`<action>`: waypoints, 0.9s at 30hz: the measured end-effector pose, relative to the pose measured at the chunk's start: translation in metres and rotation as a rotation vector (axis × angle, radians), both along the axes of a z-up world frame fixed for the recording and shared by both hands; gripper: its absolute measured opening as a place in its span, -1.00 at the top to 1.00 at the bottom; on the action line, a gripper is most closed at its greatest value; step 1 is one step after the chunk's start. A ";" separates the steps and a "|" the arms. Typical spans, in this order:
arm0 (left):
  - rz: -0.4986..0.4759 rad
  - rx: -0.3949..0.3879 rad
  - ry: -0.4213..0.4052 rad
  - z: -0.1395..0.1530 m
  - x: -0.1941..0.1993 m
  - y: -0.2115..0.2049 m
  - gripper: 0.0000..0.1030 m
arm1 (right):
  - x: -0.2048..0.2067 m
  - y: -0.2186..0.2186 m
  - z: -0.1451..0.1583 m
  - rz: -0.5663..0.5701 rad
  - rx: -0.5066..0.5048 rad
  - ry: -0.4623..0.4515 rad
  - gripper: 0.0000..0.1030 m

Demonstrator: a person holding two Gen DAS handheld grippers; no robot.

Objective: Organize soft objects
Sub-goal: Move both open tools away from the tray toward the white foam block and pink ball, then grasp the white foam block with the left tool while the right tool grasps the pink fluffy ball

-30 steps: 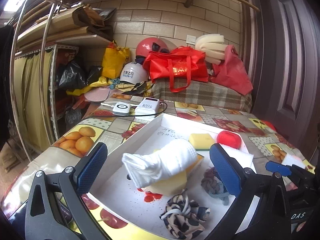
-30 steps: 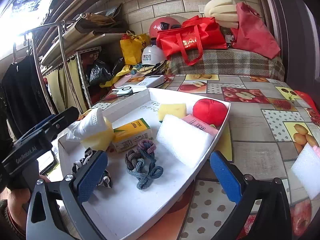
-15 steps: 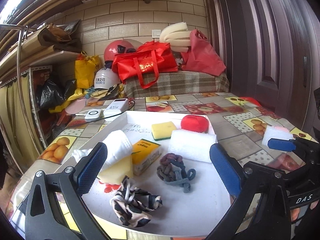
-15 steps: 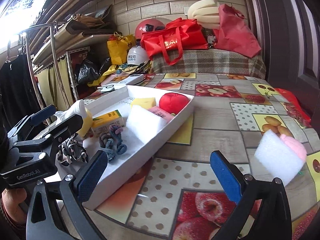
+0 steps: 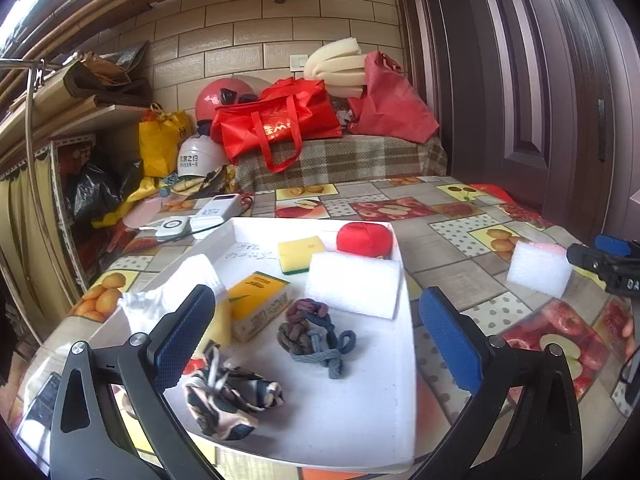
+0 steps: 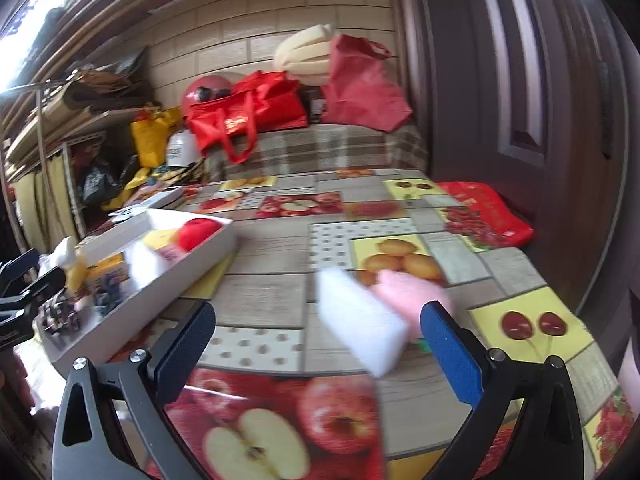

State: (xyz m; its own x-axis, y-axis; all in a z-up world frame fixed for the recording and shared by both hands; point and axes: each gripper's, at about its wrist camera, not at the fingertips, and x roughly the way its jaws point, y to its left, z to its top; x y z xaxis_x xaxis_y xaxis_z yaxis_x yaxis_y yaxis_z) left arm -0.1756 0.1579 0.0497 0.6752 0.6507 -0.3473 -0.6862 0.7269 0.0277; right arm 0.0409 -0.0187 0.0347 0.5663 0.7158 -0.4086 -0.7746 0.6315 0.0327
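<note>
A white tray (image 5: 404, 320) on the fruit-print table holds a white foam block (image 5: 354, 289), a yellow sponge (image 5: 301, 254), a red ball (image 5: 363, 239), a grey knotted cord (image 5: 316, 330), a patterned cloth (image 5: 230, 398), a yellow box (image 5: 259, 305) and a white rolled cloth (image 5: 176, 296). My left gripper (image 5: 316, 338) is open above the tray's near end. My right gripper (image 6: 318, 350) is open, close in front of a loose white foam block (image 6: 358, 326) and a pink soft object (image 6: 412, 294) on the table. The tray also shows at the left of the right wrist view (image 6: 160, 284).
A red packet (image 6: 484, 212) lies at the table's far right edge by a dark door. Red bags (image 5: 280, 120), helmets and foam rolls pile on a plaid-covered bench behind. White devices (image 5: 216, 210) lie beyond the tray. Shelves stand at the left.
Both grippers have swung to the right. The right gripper has left the tray and closed in on the loose white foam block, now between its open fingers in view.
</note>
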 end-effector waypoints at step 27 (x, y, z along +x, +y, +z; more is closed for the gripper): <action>-0.222 -0.096 0.184 -0.012 0.112 -0.045 -1.00 | 0.093 0.008 -0.018 0.039 -0.149 0.217 -0.99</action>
